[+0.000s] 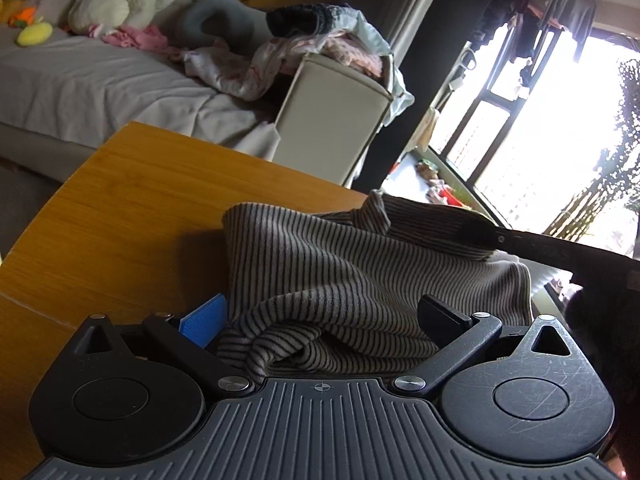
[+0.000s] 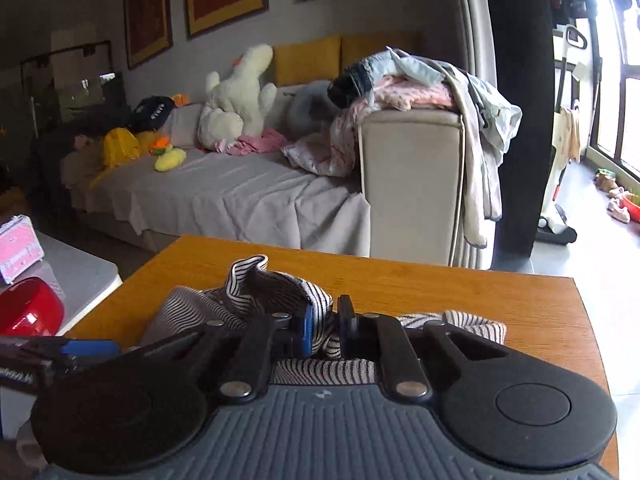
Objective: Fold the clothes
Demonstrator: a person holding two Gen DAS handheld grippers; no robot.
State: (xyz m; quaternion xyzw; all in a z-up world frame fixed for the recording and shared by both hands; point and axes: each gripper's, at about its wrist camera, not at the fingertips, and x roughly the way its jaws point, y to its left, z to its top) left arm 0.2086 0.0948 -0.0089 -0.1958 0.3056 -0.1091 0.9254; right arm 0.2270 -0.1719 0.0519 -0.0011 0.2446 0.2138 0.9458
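Observation:
A beige and black striped garment (image 1: 340, 272) lies bunched on the wooden table (image 1: 140, 208). My left gripper (image 1: 320, 316) is open, its fingers wide apart, with a fold of the garment lying between them. In the right wrist view my right gripper (image 2: 325, 320) is shut on a raised fold of the striped garment (image 2: 276, 292), which stands up above the table (image 2: 440, 288). The right gripper's arm shows at the right edge of the left wrist view, holding the cloth's far corner. The left gripper's blue pad shows at the left edge of the right wrist view.
A grey sofa (image 2: 224, 192) with plush toys (image 2: 240, 96) stands beyond the table. Its armrest (image 2: 408, 176) carries a pile of clothes (image 2: 420, 80). A white side table with a red object (image 2: 28, 312) is at the left. Windows (image 1: 540, 128) are at the right.

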